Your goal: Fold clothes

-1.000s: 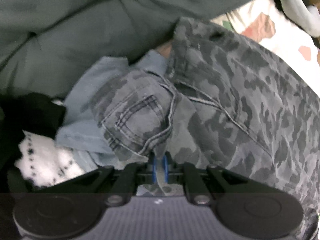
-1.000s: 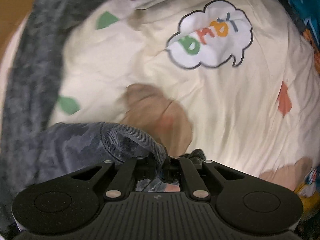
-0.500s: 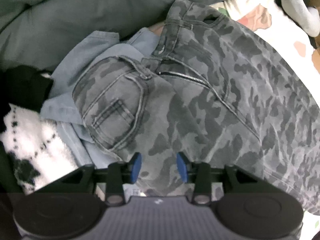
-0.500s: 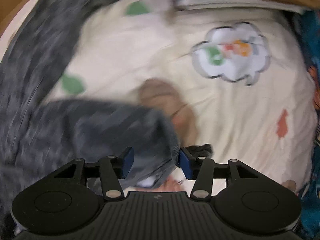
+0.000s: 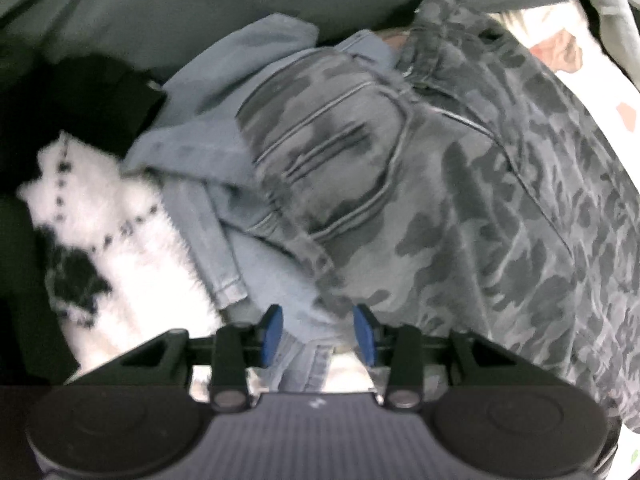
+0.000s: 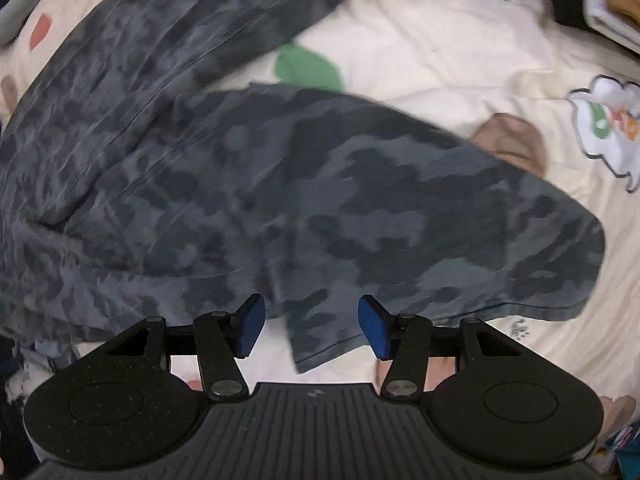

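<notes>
Grey camouflage trousers (image 5: 500,208) lie across the bed, waist and back pocket (image 5: 328,160) in the left wrist view, a folded-over leg (image 6: 360,208) in the right wrist view. My left gripper (image 5: 318,334) points down, open, its blue pads (image 5: 272,332) apart over a pale blue denim edge and the trousers' rim, not pressing on either. My right gripper (image 6: 312,330) is open too, with the leg's hem corner (image 6: 320,344) lying loose between its pads (image 6: 250,330).
A pale blue denim garment (image 5: 208,136), a fuzzy white and black knit (image 5: 104,240) and a black item (image 5: 92,96) lie left of the trousers. Grey-green bedding (image 5: 200,8) is behind. A cream printed sheet (image 6: 460,40) covers the bed; books (image 6: 600,4) at far right.
Both grippers were shut on the camouflage trousers a second ago and have let go. The left slid toward the denim pile; the right moved back over the folded leg.
</notes>
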Motion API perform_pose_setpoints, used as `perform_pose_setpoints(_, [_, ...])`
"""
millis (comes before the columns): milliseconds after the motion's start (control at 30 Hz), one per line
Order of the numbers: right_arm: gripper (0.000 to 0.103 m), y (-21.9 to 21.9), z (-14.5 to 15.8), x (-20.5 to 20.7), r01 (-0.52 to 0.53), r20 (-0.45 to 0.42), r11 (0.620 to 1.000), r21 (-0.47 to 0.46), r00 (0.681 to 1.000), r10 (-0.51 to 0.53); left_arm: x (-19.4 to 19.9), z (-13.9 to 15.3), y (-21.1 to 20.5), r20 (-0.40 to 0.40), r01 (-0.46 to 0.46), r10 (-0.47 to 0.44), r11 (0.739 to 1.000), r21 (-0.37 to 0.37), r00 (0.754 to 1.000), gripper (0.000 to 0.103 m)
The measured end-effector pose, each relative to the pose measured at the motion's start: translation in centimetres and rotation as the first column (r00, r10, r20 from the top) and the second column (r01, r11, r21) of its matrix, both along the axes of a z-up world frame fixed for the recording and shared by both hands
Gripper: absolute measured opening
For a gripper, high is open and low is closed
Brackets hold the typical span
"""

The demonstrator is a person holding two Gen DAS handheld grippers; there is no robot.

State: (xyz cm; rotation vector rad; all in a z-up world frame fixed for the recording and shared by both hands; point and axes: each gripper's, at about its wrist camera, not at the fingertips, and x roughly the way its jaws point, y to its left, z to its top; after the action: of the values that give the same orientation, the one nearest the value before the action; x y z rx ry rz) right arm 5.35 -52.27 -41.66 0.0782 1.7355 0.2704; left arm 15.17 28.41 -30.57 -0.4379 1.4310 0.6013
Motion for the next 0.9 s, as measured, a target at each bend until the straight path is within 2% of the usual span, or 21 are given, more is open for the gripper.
perform_pose_setpoints(100, [0.059, 1.8, -1.0, -0.7, -0.049, 0.000, 0.999, 0.000, 0.999, 0.049, -0.3, -0.5, 0.1, 0.010, -0.043, 0.043, 0.999, -0.022, 0.999, 0.043])
perform_pose_setpoints(200, [0.063, 3.8, -2.7, -1.2, -0.106, 0.001, 0.994, -0.020, 0.994, 0.106, -0.3, -0.8, 0.0, 0.027, -0.066, 0.066, 0.998, -0.024, 0.997, 0.058])
perform_pose_setpoints(300, [0.063, 5.1, -4.3, -1.8, -0.141, -0.009, 0.986, -0.084, 0.990, 0.141, -0.2, -1.4, -0.1, 0.024, -0.067, 0.068, 0.997, -0.029, 0.997, 0.058])
perform_pose_setpoints(400, [0.062, 5.7, -5.7, -2.2, -0.132, -0.044, 0.986, -0.097, 0.991, 0.128, -0.1, -2.0, -0.2, 0.017, -0.073, 0.074, 0.997, -0.035, 0.997, 0.058])
perform_pose_setpoints(433, [0.050, 5.8, -6.0, -2.3, -0.139, -0.054, 0.986, -0.097, 0.990, 0.134, -0.1, -2.1, -0.2, 0.011, -0.084, 0.084, 0.996, -0.037, 0.996, 0.058])
perform_pose_setpoints(467, [0.029, 5.9, -6.2, -2.4, -0.151, -0.061, 0.984, -0.095, 0.987, 0.146, -0.2, -2.2, -0.1, 0.006, -0.093, 0.093, 0.995, -0.040, 0.996, 0.058])
perform_pose_setpoints(533, [0.000, 5.5, -5.6, -2.0, -0.171, -0.064, 0.980, -0.098, 0.984, 0.165, -0.2, -2.4, -0.2, -0.001, -0.099, 0.099, 0.994, -0.044, 0.995, 0.058])
perform_pose_setpoints(667, [0.000, 4.4, -3.9, -1.0, -0.207, -0.067, 0.972, -0.110, 0.977, 0.200, 0.0, -2.7, -0.4, -0.007, -0.093, 0.093, 0.995, -0.043, 0.996, 0.058])
perform_pose_setpoints(800, [0.000, 2.0, 0.2, 1.6, -0.200, -0.034, 0.968, -0.155, 0.980, 0.197, 0.7, -2.7, -0.7, -0.002, -0.086, 0.086, 0.996, -0.016, 0.996, 0.058])
perform_pose_setpoints(900, [0.000, 0.4, 2.9, 3.9, -0.238, -0.004, 0.950, -0.204, 0.970, 0.242, 1.0, -2.5, -0.8, 0.010, -0.111, 0.111, 0.994, -0.011, 0.994, 0.057])
